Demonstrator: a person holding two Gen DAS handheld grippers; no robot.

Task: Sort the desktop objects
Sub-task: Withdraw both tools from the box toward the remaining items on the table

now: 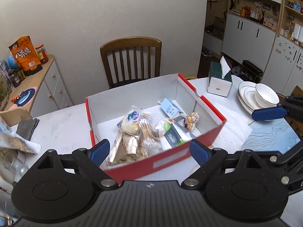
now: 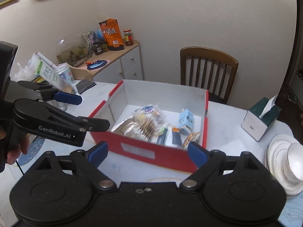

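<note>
Both tools, left tool (image 1: 149, 151) and right tool (image 2: 147, 154), hang released and empty, the filled box (image 1: 170, 157) lying at twelve o'clock, equally near both.

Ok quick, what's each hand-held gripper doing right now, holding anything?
Left hand-held gripper: open, holding nothing.
Right hand-held gripper: open, holding nothing.

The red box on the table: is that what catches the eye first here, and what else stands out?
Yes. The red box sits mid-table, packed with wrapped snacks, cotton swabs and a small blue carton. In front of it the left hand-held gripper and the right hand-held gripper are both open and empty. White dishes are stacked at the table's right.
</note>
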